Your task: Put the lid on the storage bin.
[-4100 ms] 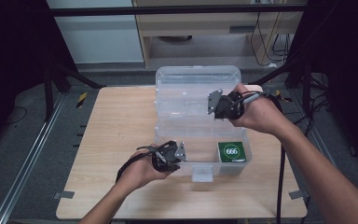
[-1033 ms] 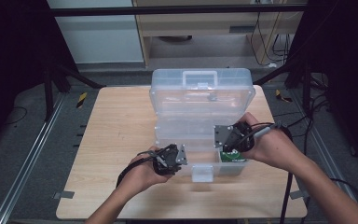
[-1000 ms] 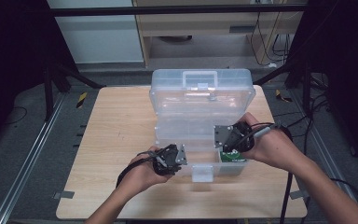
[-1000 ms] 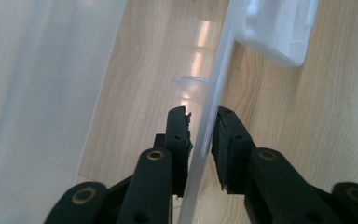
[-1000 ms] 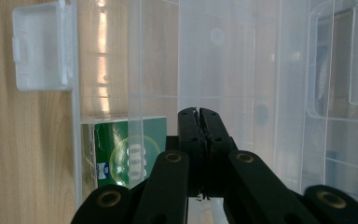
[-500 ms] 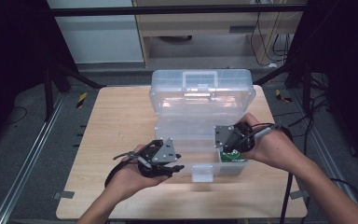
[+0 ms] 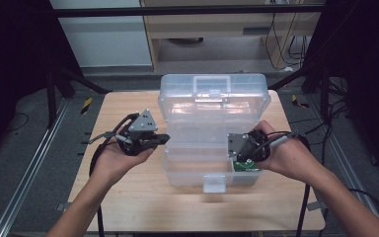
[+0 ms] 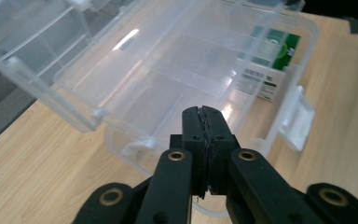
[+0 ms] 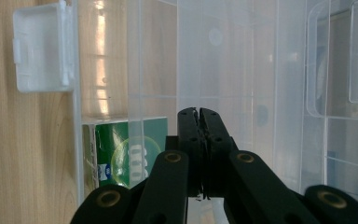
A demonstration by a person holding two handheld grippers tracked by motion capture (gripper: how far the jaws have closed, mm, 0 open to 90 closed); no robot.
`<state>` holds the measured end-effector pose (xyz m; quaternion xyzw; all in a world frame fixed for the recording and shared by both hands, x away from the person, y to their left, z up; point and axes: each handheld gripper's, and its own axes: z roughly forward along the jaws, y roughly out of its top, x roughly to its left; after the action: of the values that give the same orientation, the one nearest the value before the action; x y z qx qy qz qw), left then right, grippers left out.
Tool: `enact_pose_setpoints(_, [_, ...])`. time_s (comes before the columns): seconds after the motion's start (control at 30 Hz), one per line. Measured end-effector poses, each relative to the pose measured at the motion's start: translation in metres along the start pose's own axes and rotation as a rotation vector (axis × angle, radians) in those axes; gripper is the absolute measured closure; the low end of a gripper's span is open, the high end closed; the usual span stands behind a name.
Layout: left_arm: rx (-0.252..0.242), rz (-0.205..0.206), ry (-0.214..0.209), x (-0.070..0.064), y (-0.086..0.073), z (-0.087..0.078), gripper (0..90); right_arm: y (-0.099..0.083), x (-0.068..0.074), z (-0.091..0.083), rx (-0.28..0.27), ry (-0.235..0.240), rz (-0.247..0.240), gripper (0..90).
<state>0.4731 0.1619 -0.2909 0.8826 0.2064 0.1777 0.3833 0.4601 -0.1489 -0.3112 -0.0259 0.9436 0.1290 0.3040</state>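
The left gripper (image 7: 162, 139), jaws closed and empty, has drawn back from the clear plastic hinged storage box (image 7: 197, 148), leaving its lid open, while the right gripper (image 7: 233, 148), also closed and empty, stays by the green carton (image 9: 121, 151).

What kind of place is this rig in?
Probably a lab or workshop: a wooden table on a metal frame, loose cables by a bench behind, hand-held left gripper beside a clear box.

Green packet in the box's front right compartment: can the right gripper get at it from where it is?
Probably yes. The lid is open, the right gripper hovers just beside the green packet with nothing over it, but its jaws are shut and must open first.
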Motion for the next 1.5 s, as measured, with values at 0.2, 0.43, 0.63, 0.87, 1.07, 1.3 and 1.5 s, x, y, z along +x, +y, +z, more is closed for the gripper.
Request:
enact_pose_setpoints(0.2, [-0.033,-0.092,0.002,0.020,0.000,0.009,89.6,0.000,0.001,0.000,0.000,-0.001,0.000,88.4])
enact_pose_setpoints(0.43, [-0.029,-0.127,-0.005,0.027,0.000,0.013,89.6,-0.001,0.004,0.000,-0.002,-0.002,-0.002,88.5])
enact_pose_setpoints(0.63, [-0.049,-0.157,0.002,0.033,-0.001,0.015,89.7,0.000,0.008,0.001,0.001,0.000,-0.002,88.4])
enact_pose_setpoints(0.87, [-0.066,-0.177,0.021,0.035,-0.001,0.014,89.8,0.001,0.014,0.002,0.017,0.010,-0.021,88.7])
enact_pose_setpoints(1.07, [-0.066,-0.182,0.018,0.033,-0.003,0.014,89.9,0.000,0.020,0.002,0.014,0.018,-0.015,88.8])
enact_pose_setpoints(1.3, [-0.074,-0.199,0.015,0.032,-0.007,0.015,89.8,-0.003,0.022,0.001,-0.003,0.018,-0.001,89.5])
enact_pose_setpoints(1.5, [-0.078,-0.210,0.005,0.028,-0.011,0.016,89.8,-0.008,0.024,-0.002,-0.044,0.032,0.054,88.9])
